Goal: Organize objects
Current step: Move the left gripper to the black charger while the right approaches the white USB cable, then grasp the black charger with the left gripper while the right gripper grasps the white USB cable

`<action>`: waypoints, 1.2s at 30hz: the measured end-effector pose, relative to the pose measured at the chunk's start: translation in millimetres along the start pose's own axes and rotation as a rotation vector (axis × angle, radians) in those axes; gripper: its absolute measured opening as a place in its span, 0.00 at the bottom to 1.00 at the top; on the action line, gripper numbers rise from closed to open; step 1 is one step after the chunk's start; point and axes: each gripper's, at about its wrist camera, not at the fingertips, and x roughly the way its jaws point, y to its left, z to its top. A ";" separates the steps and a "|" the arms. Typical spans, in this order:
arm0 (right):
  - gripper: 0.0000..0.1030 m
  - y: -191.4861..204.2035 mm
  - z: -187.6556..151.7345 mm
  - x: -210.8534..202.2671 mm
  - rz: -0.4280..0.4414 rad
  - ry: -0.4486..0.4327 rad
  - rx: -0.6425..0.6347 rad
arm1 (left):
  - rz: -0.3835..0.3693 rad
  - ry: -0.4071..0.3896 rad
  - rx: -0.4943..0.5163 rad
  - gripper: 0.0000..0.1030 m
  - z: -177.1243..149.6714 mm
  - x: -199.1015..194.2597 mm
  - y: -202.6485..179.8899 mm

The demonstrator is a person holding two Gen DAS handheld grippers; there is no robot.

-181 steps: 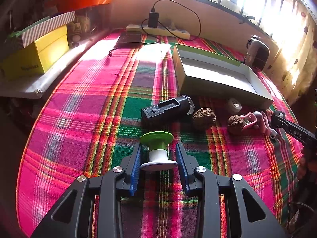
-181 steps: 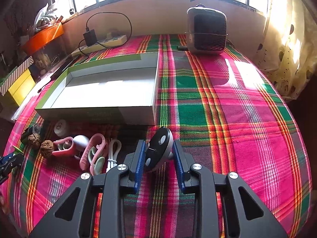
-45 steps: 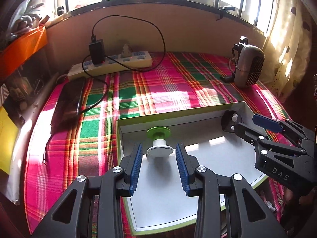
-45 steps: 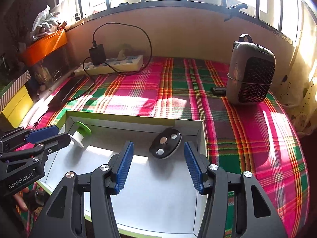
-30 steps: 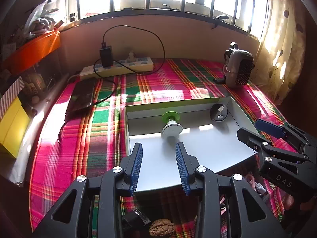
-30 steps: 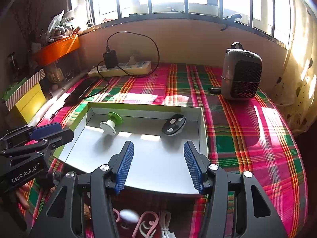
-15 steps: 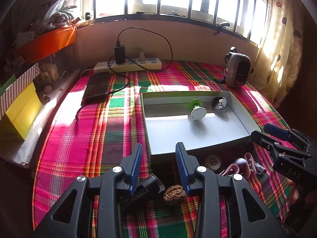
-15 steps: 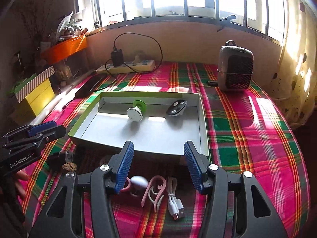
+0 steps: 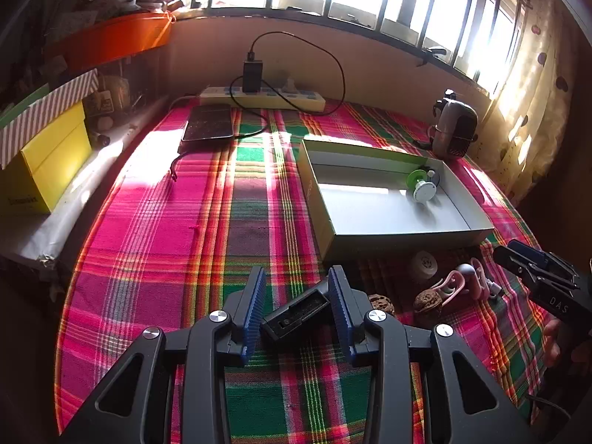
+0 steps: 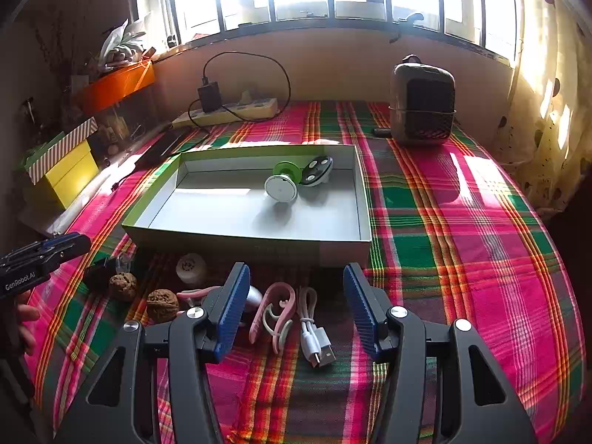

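Note:
A shallow grey box with a green rim (image 9: 325,222) (image 10: 364,199) lies on the plaid cloth. In it are a green-and-white spool (image 9: 421,188) (image 10: 281,185) and a black round disc (image 10: 316,170). My left gripper (image 9: 296,309) is open, its pads on either side of a black rectangular charger (image 9: 296,314) on the cloth. My right gripper (image 10: 292,307) is open above a pink clip (image 10: 275,310) and a white USB cable (image 10: 314,333). Two walnuts (image 10: 161,305) (image 9: 427,301) and a white round cap (image 10: 190,266) (image 9: 423,264) lie in front of the box.
A grey heater (image 10: 421,103) stands at the back right. A power strip with a black plug and cable (image 9: 262,96) and a dark phone (image 9: 209,122) lie at the back. A yellow box (image 9: 44,159) and an orange tray (image 9: 111,37) sit on the left ledge.
Both grippers have drawn back from the box to the loose objects in front of it. The left gripper's pads now flank the black charger; the right hangs over the clip and cable.

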 end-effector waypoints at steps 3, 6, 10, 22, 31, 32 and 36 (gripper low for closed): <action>0.52 -2.6 -4.9 -0.9 -0.002 0.007 0.009 | -0.026 0.005 0.008 0.33 -4.3 -0.3 -0.6; 0.52 -6.1 -9.5 -1.5 -0.005 0.014 0.020 | -0.033 0.017 0.038 0.34 -8.0 2.8 -3.2; 0.52 -11.4 -13.9 -2.7 -0.015 0.020 0.030 | -0.024 0.038 0.060 0.35 -11.0 9.0 -4.6; 0.52 -22.5 -22.4 -1.9 -0.033 0.043 0.056 | 0.017 0.056 0.174 0.36 -13.8 16.4 -10.7; 0.52 -24.2 -24.7 -0.3 -0.037 0.055 0.059 | 0.025 0.084 0.216 0.38 -13.6 25.8 -17.0; 0.52 -24.2 -25.1 0.3 -0.038 0.057 0.058 | 0.028 0.086 0.219 0.38 -13.5 26.6 -17.5; 0.52 -22.9 -25.3 3.3 -0.041 0.068 0.050 | 0.025 0.094 0.206 0.38 -12.1 29.0 -16.0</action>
